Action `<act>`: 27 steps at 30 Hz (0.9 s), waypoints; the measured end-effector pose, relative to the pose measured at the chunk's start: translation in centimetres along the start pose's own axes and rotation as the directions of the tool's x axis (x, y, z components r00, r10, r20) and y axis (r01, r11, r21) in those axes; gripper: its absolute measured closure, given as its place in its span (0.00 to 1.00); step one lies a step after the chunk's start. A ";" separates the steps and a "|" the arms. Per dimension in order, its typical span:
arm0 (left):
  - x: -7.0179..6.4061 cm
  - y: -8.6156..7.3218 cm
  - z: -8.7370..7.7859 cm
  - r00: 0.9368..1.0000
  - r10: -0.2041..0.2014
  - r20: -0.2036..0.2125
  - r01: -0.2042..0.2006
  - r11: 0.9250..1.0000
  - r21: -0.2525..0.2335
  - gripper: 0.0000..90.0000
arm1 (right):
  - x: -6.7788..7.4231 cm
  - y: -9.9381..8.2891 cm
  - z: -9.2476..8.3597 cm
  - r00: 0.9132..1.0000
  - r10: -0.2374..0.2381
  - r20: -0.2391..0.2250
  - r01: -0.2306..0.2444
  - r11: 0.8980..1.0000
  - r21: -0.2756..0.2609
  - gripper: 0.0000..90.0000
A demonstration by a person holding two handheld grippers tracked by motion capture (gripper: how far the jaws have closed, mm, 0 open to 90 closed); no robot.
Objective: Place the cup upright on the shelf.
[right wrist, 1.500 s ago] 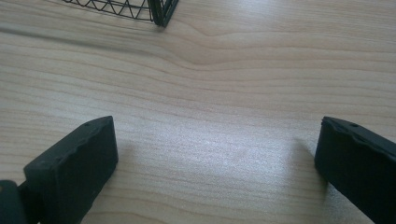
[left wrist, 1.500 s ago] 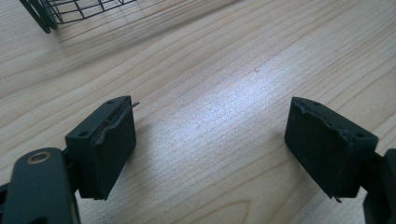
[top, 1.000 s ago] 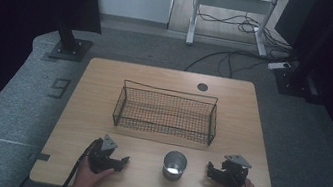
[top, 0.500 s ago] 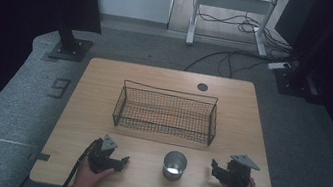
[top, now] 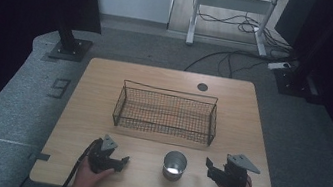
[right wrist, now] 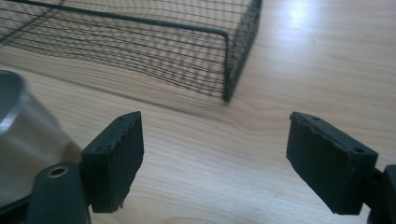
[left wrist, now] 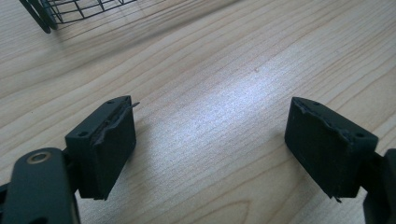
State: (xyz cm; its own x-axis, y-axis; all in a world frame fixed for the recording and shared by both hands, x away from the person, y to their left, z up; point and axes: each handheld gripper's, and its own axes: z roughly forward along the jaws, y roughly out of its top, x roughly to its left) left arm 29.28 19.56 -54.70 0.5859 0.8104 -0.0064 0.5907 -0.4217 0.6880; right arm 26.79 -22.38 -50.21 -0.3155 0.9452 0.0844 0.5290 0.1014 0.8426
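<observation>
A black rectangular wire-mesh basket [top: 165, 112] sits at the middle of the light wooden desk [top: 98, 93] and serves as the landmark here. On the person's side of the basket, just off its near long wall and slightly toward its right half, stands a small round shiny metal cup [top: 174, 164], upright and apart from the mesh.

The left tool [top: 116, 160] rests low over the desk on the near side of the basket's left end, left of the cup; its jaws stand wide apart with only bare wood between them. The right tool [top: 213, 168] is held on the near side of the basket's right end, right of the cup, jaws likewise spread wide and holding nothing. In the right gripper view the cup [right wrist: 23, 140] shows beside the left jaw, the basket's corner [right wrist: 227, 65] beyond.
</observation>
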 end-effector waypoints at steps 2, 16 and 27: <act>0.0 0.0 0.0 1.000 0.001 0.001 -0.001 1.000 0.001 0.18 | 0.5 0.3 -0.2 1.000 -0.003 -0.017 0.003 1.000 -0.010 0.21; 0.0 0.0 0.0 1.000 0.001 0.000 -0.001 1.000 0.001 0.18 | 3.3 1.8 -0.9 0.993 -0.039 -0.111 0.033 0.998 -0.052 0.21; 0.0 0.0 0.0 1.000 0.000 0.001 0.000 1.000 0.000 0.18 | 5.1 1.9 -1.0 0.985 -0.074 -0.159 0.067 0.996 -0.050 0.19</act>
State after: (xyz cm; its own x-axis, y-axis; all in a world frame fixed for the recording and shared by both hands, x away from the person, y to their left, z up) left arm 29.28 19.54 -54.71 0.5860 0.8103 -0.0070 0.5906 -0.4212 0.6883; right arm 25.38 -17.71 -47.60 -0.4749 0.8738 0.1049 0.4665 0.1489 0.8719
